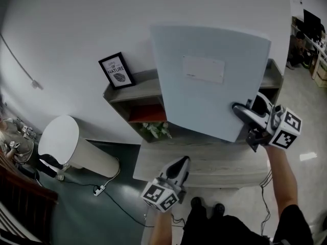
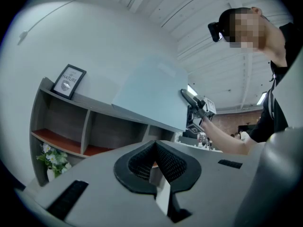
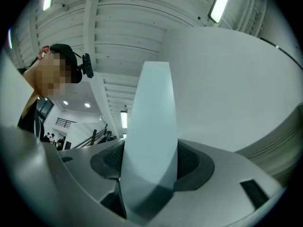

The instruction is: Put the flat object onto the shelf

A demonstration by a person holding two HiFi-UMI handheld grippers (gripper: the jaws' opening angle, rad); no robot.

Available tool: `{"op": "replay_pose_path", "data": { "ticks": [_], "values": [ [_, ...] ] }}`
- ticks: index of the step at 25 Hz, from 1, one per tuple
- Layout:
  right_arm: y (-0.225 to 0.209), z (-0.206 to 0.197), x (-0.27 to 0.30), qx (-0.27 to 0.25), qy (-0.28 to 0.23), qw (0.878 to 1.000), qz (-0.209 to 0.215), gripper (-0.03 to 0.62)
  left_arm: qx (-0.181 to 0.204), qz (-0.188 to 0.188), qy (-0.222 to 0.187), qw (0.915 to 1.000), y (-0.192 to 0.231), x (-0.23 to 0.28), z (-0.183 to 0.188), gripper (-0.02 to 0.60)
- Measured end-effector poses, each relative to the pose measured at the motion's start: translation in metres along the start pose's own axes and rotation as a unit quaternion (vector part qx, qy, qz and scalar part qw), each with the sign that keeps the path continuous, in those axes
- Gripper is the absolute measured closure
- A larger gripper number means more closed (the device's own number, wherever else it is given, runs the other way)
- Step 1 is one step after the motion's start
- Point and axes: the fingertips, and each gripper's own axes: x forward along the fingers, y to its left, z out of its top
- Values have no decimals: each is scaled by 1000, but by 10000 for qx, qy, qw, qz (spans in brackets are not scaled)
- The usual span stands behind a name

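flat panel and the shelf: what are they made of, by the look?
Flat panel: probably thin plastic or coated card, matte pale blue-grey. It holds flat while the right gripper clamps one edge, and it carries a rectangular label patch.
Shelf: looks like grey wood-grain laminate board, matte, with streaky grain on its top.

In the head view the flat object point(image 1: 209, 80) covers the middle and right of the shelf point(image 1: 138, 88), hiding whatever stands there. Its pale label point(image 1: 203, 68) is too faint to read, as is the smaller print on the framed picture point(image 1: 117, 70). A person point(image 1: 15, 148) is cut off by the left edge. In the right gripper view the flat object's lower edge is hidden between the jaws.
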Motion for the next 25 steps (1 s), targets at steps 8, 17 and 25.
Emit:
{"op": "replay_pose_path", "data": {
  "ticks": [8,17,25],
  "values": [
    [-36,12,91,-224,331,9990,220,313,-136,-138,-51,9998,42,20,24,569],
    [-65,0,188,-629,632,9954,360,313,-91,-431,-270,9987,105,34,55,569],
    [-114,-51,261,-843,921,9917,294,313,-238,-855,-202,9959,170,46,51,569]
  ]
}}
